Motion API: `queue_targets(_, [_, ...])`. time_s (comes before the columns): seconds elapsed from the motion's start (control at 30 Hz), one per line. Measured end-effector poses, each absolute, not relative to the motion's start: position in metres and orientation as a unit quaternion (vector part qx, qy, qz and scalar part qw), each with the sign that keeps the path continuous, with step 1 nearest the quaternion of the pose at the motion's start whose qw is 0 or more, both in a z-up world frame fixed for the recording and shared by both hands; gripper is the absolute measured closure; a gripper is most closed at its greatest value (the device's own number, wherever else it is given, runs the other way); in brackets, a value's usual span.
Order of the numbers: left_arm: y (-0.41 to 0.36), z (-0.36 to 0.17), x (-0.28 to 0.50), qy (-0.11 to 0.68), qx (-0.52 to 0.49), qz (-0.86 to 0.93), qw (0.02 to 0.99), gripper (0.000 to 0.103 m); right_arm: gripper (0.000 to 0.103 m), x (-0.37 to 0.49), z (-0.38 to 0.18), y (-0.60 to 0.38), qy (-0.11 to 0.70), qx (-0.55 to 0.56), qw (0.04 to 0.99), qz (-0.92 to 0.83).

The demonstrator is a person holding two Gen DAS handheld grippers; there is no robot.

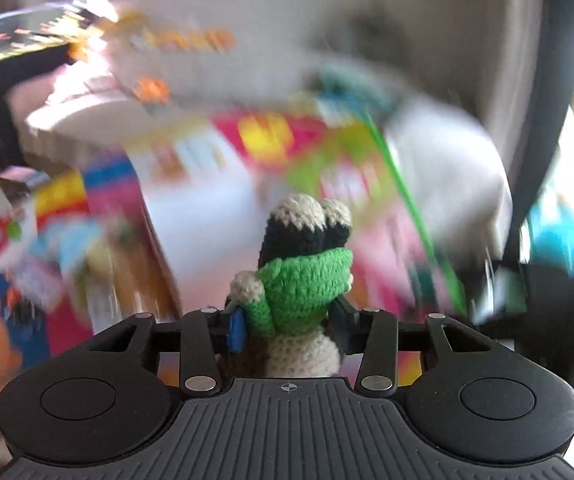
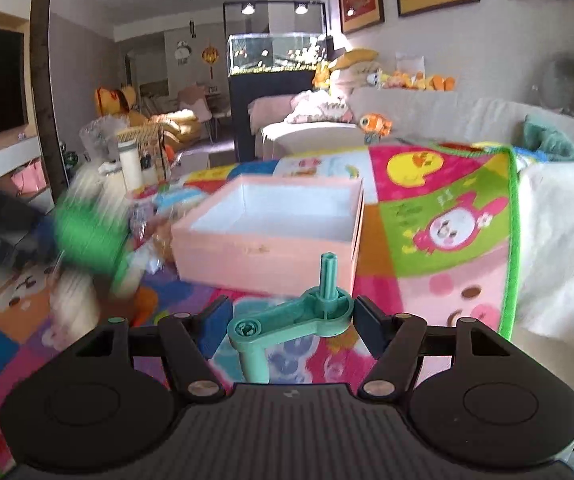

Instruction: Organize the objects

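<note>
My left gripper (image 1: 287, 320) is shut on a crocheted doll (image 1: 303, 268) with a green scarf, black head and cream ears; the scene behind it is smeared by motion. The same doll shows as a green blur (image 2: 87, 236) at the left of the right wrist view, with the left gripper's dark body beside it. My right gripper (image 2: 291, 320) is shut on a teal plastic crank handle (image 2: 295, 316), held above the colourful play mat (image 2: 427, 216). An open, empty pink box (image 2: 271, 232) stands on the mat just ahead of the right gripper.
Clutter of bottles and bags (image 2: 139, 176) lies left of the box. A white cloth (image 2: 559, 232) covers the sofa on the right. A fish tank (image 2: 275, 52) and plush toys (image 2: 375, 124) stand further back.
</note>
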State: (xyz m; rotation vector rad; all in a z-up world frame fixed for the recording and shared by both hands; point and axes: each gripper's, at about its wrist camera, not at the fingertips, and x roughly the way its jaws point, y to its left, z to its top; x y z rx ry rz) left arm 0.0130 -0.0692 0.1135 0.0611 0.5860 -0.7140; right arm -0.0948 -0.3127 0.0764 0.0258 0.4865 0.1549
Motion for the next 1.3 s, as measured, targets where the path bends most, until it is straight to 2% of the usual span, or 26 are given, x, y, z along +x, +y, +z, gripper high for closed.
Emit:
queue_targets(0.07, [-0.074, 0.12, 0.051, 0.258, -0.045, -0.332, 0.906, 0.055, 0.036, -0.092, 0.083, -0.315, 0.234, 0.013, 0.969, 0.072])
queue_targets(0.13, [-0.087, 0.114, 0.085, 0.253, -0.078, -0.311, 0.913, 0.055, 0.036, -0.088, 0.09, -0.316, 0.231, 0.012, 0.971, 0.065])
queue_targets(0.27, [-0.112, 0.087, 0.126, 0.293, -0.051, -0.285, 0.911, 0.056, 0.036, -0.08, 0.101, -0.316, 0.225, -0.003, 0.973, 0.05])
queue_targets(0.37, [-0.118, 0.063, 0.145, 0.385, -0.002, -0.276, 0.881, 0.058, 0.036, -0.066, 0.113, -0.317, 0.223, -0.009, 0.974, 0.04])
queue_targets(0.4, [-0.115, 0.058, 0.148, 0.392, 0.0, -0.274, 0.878, 0.059, 0.036, -0.06, 0.116, -0.318, 0.225, -0.008, 0.974, 0.039])
queue_targets(0.6, [-0.046, 0.087, 0.127, 0.27, -0.094, -0.277, 0.917, 0.059, 0.036, -0.011, 0.147, -0.315, 0.211, 0.024, 0.975, 0.063])
queue_targets(0.73, [-0.009, 0.109, 0.111, 0.222, -0.106, -0.255, 0.935, 0.059, 0.036, 0.048, 0.162, -0.307, 0.22, 0.092, 0.963, 0.128])
queue_targets(0.77, [0.004, 0.111, 0.108, 0.215, -0.107, -0.248, 0.939, 0.059, 0.035, 0.065, 0.161, -0.304, 0.224, 0.108, 0.957, 0.15])
queue_targets(0.83, [0.022, 0.114, 0.1, 0.211, -0.111, -0.232, 0.943, 0.059, 0.024, 0.095, 0.156, -0.297, 0.238, 0.118, 0.953, 0.143])
queue_targets(1.0, [0.071, 0.094, 0.075, 0.225, -0.125, -0.212, 0.943, 0.059, 0.025, 0.131, 0.128, -0.287, 0.259, 0.047, 0.963, 0.062])
queue_targets(1.07, [0.079, 0.08, 0.075, 0.241, -0.13, -0.209, 0.939, 0.059, 0.034, 0.149, 0.114, -0.285, 0.277, 0.029, 0.96, 0.041])
queue_targets(1.1, [0.081, 0.072, 0.075, 0.25, -0.134, -0.206, 0.936, 0.059, 0.049, 0.161, 0.107, -0.284, 0.294, 0.03, 0.955, 0.035])
queue_targets(1.13, [0.083, 0.065, 0.076, 0.261, -0.14, -0.205, 0.933, 0.059, 0.057, 0.17, 0.101, -0.284, 0.309, 0.032, 0.95, 0.033])
queue_targets(1.3, [0.103, 0.049, 0.065, 0.276, -0.156, -0.199, 0.928, 0.059, 0.058, 0.196, 0.08, -0.286, 0.383, 0.062, 0.922, 0.009])
